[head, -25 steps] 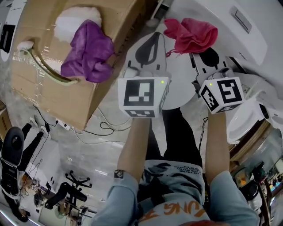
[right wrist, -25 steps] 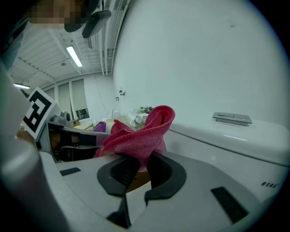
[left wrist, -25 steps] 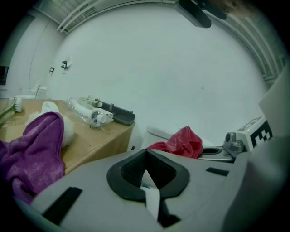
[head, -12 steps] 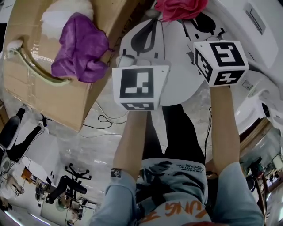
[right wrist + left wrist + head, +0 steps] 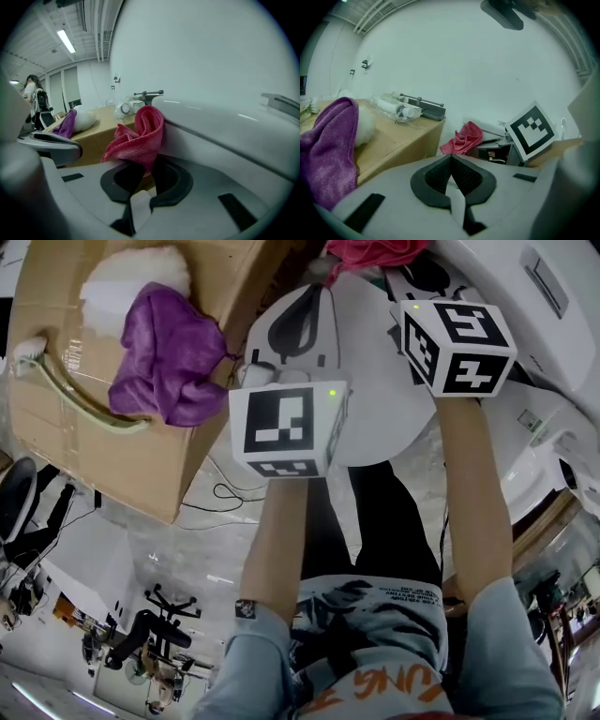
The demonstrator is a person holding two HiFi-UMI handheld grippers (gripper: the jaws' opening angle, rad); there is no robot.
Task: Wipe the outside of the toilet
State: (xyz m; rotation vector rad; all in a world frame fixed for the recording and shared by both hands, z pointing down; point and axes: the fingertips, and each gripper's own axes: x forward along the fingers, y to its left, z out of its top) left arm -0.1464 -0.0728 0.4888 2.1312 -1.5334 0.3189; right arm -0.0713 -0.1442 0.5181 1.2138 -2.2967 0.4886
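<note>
Right hand-held gripper (image 5: 146,166) clamped on pink cloth (image 5: 138,136), cloth held against white toilet (image 5: 225,126). Left hand-held gripper (image 5: 451,176) closed, nothing gripped. Purple cloth (image 5: 164,357) laid on cardboard box (image 5: 84,446).

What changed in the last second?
The right tool, shut on the pink cloth, pushed forward along the toilet, away from the person. The left tool stayed shut and empty; the purple cloth stayed on the cardboard box.
</note>
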